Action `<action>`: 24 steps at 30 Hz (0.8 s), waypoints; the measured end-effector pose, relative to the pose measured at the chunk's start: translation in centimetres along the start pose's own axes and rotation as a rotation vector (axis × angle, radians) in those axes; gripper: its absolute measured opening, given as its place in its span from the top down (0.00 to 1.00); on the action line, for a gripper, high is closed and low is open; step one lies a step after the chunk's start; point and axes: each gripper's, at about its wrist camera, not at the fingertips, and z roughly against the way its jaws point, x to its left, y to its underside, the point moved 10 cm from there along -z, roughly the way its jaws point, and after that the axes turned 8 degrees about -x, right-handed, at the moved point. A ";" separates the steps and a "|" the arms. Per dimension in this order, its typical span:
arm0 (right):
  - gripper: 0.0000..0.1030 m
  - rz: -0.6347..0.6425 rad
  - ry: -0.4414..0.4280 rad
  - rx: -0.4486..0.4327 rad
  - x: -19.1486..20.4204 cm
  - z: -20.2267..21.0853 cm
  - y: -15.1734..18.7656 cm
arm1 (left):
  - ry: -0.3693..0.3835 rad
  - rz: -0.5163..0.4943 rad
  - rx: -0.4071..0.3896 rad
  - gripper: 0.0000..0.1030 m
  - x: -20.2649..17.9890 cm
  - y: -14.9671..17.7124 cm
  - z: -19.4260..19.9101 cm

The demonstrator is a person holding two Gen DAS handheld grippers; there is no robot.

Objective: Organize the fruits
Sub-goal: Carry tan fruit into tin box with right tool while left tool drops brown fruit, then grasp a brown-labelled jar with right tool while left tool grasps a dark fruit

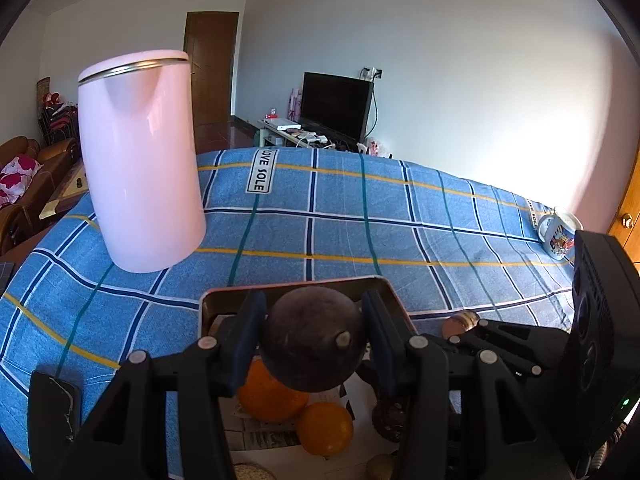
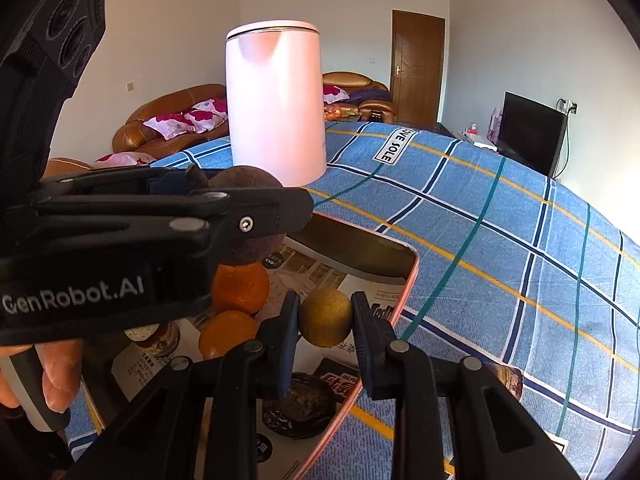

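My left gripper (image 1: 314, 334) is shut on a dark brown round fruit (image 1: 314, 344) and holds it above a pink-rimmed tray (image 1: 296, 283). It also shows in the right wrist view (image 2: 240, 200), gripping the same fruit (image 2: 250, 248). Two oranges (image 1: 268, 396) (image 1: 325, 428) lie in the tray on newspaper. My right gripper (image 2: 325, 322) is shut on a small golden-brown fruit (image 2: 326, 322) over the tray (image 2: 412, 280). The oranges (image 2: 240, 288) (image 2: 226, 334) sit to its left. A dark wrinkled fruit (image 2: 304, 404) lies in the tray below it.
A tall pink kettle (image 1: 140, 160) (image 2: 276, 104) stands on the blue plaid cloth (image 1: 360, 220) behind the tray. A printed mug (image 1: 558, 232) stands at the far right edge. A brownish fruit (image 2: 508, 380) lies on the cloth right of the tray.
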 end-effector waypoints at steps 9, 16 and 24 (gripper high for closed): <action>0.40 -0.007 0.060 -0.078 -3.4 4.9 -0.5 | -0.006 -0.007 -0.081 0.39 -0.5 -1.5 2.1; 0.40 -0.146 0.206 -0.033 -12.3 7.1 1.9 | 0.022 0.003 -0.136 0.30 -2.5 -1.6 3.4; 0.40 -0.147 0.158 0.100 -10.9 3.8 3.1 | 0.041 -0.016 -0.128 0.28 -4.5 -0.6 3.3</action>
